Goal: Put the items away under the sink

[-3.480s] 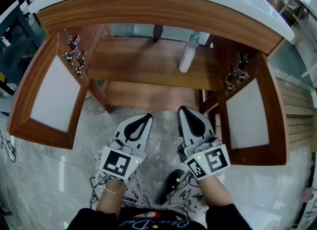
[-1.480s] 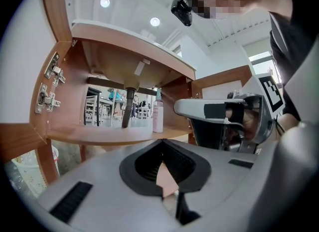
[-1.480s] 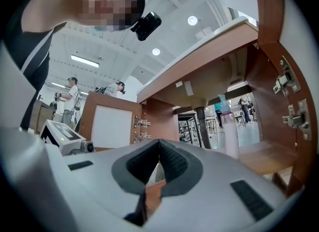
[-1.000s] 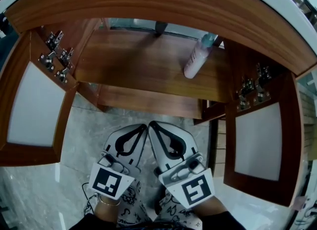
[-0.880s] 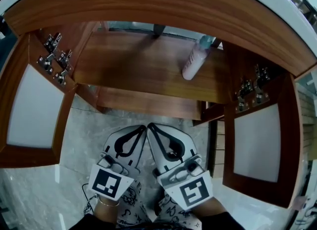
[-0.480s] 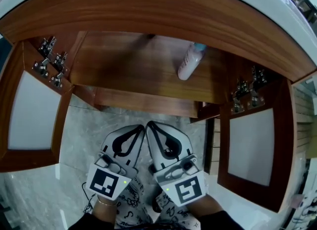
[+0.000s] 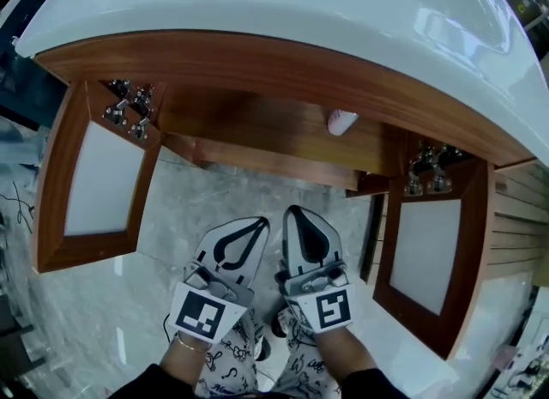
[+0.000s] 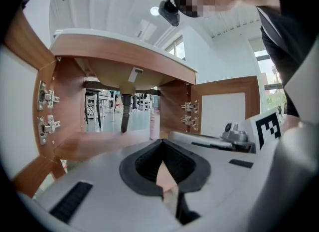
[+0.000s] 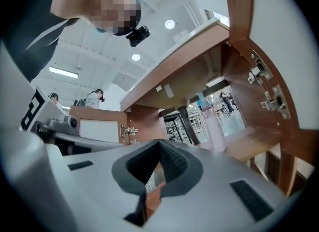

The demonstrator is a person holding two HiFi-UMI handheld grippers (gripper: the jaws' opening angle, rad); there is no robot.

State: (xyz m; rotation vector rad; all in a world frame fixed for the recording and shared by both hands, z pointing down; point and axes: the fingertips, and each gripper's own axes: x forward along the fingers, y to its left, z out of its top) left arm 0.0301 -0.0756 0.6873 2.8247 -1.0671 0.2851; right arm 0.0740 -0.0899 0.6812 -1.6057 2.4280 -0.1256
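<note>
A pale pink bottle (image 7: 341, 121) stands on the wooden shelf (image 7: 257, 127) inside the open cabinet under the white sink counter (image 7: 283, 3), whose edge hides most of it. It also shows upright in the left gripper view (image 8: 154, 125) and, further right, in the right gripper view (image 9: 215, 131). My left gripper (image 7: 255, 224) and right gripper (image 7: 300, 211) hang side by side over the floor in front of the cabinet, well short of the shelf. Both are shut, with nothing between the jaws (image 8: 162, 141) (image 9: 159, 141).
Both cabinet doors stand swung out: the left door (image 7: 99, 178) and the right door (image 7: 426, 256). A dark drain pipe (image 8: 125, 114) comes down at the back of the cabinet. Marbled floor (image 7: 214, 191) lies between me and the shelf.
The head view has risen, so the white counter now covers most of the shelf and bottle. The two grippers stay shut and close together; the right one has straightened.
</note>
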